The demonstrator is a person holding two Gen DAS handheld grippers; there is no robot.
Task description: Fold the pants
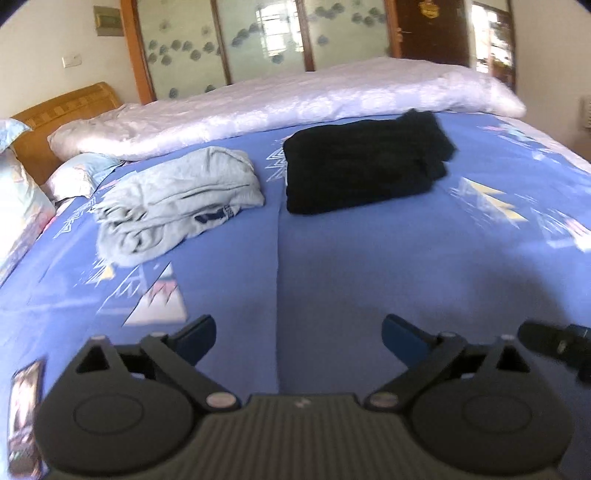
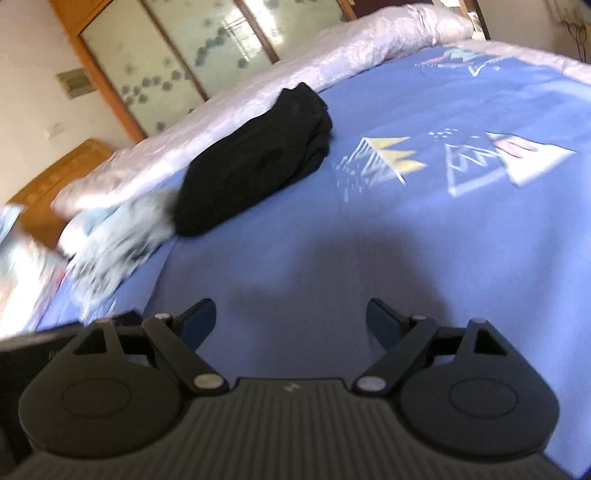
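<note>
The black pants [image 1: 364, 162] lie folded in a soft, thick square on the blue bed sheet [image 1: 332, 266], beside a crumpled gray garment [image 1: 177, 201]. A shiny white quilt [image 1: 280, 99] lies behind them. The left gripper [image 1: 298, 332] and right gripper [image 2: 291, 317] hang above the sheet, jaws wide and holding nothing.

Place: we take this for a bedroom in a home.
Bed: a blue sheet [image 1: 332, 266] with printed triangles fills most of both views.
Bedding: a pale quilt [image 1: 295, 99] lies rolled across the upper middle; pillows [image 1: 22, 206] sit at the left edge.
Headboard: wooden [image 1: 70, 103], upper left.
Wardrobe: frosted sliding doors [image 1: 266, 37] in wooden frames along the top (we see a window reflected there).
Door: dark wood [image 1: 432, 29], upper right.
</note>
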